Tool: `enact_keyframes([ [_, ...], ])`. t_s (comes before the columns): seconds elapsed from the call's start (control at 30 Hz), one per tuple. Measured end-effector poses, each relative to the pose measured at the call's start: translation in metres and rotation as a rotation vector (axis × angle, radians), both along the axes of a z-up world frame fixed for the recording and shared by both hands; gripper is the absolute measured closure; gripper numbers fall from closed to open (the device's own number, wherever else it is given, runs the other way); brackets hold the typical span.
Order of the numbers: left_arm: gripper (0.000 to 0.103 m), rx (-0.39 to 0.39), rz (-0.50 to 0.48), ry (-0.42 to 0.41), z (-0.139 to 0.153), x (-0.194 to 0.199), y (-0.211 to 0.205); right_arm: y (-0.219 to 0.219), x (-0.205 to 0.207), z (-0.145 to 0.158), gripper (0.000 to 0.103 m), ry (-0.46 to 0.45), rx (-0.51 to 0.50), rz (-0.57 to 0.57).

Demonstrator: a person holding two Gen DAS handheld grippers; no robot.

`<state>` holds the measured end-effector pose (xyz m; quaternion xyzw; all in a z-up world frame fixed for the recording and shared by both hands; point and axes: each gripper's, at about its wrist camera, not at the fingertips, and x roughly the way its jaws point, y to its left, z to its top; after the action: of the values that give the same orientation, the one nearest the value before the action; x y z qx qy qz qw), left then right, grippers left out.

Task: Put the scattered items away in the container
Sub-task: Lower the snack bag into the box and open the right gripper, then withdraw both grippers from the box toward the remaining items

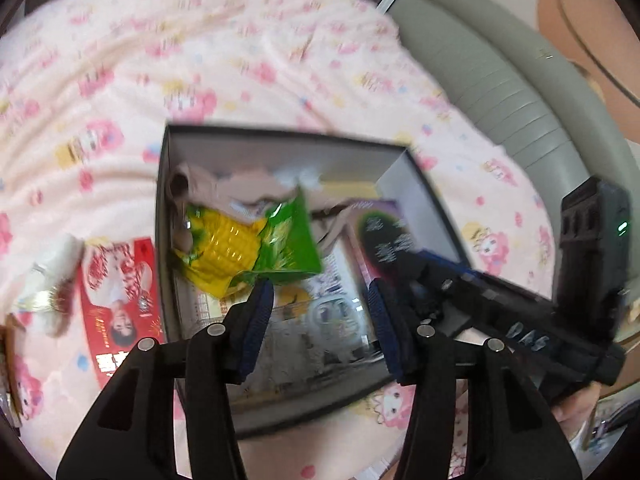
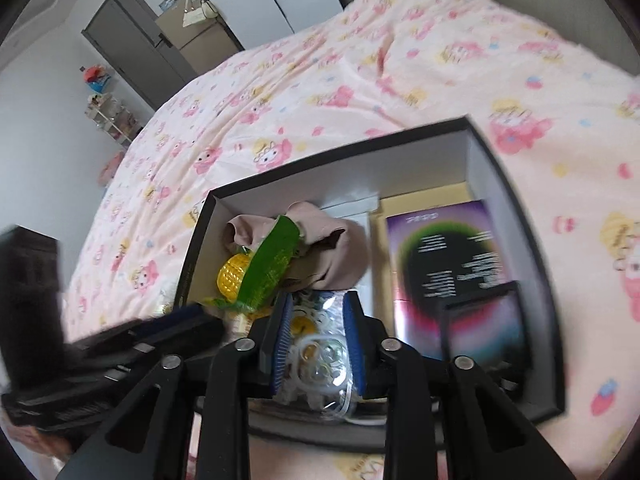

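Blue-padded, the right claw (image 2: 316, 344) hangs over the near end of the black box (image 2: 516, 184), jaws part-open around a clear plastic packet (image 2: 320, 356); whether the pads press it is unclear. Beyond it lie a toy corn cob (image 2: 256, 276), a beige cloth (image 2: 340, 248) and a purple booklet (image 2: 452, 256). Over the same box the left claw (image 1: 320, 320) stands open and empty. Left of the box, on the pink bed cover (image 1: 240, 60), lies a red packet (image 1: 120, 300).
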<state>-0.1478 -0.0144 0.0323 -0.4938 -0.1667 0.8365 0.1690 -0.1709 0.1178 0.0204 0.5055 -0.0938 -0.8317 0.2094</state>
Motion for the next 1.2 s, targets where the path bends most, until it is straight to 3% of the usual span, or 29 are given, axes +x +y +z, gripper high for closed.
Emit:
enact_keyframes([
  [0.13,0.048,0.055,-0.032,0.056,0.024,0.028,0.006,0.006,0.036,0.013,0.066,0.058,0.016,-0.018],
  [0.37,0.048,0.031,-0.021,0.097,0.051,0.076,0.006,-0.003,0.091,0.03,0.065,0.101,0.083,0.02],
  [0.6,0.049,0.026,0.044,0.093,0.056,0.119,-0.03,-0.034,0.127,0.053,0.065,0.16,0.088,0.108],
  [0.8,0.049,0.023,0.2,0.078,0.048,0.162,-0.104,-0.107,0.146,0.047,0.065,0.142,0.053,0.296],
  [0.9,0.049,0.024,0.32,0.046,0.032,0.185,-0.15,-0.159,0.153,0.036,0.065,0.13,0.069,0.411],
  [1.03,0.049,0.029,0.484,-0.013,0.003,0.207,-0.223,-0.234,0.152,0.01,0.065,0.048,-0.003,0.595],
  [1.2,0.049,0.062,0.653,-0.095,-0.039,0.215,-0.294,-0.308,0.137,-0.037,0.065,-0.047,0.124,0.694],
])
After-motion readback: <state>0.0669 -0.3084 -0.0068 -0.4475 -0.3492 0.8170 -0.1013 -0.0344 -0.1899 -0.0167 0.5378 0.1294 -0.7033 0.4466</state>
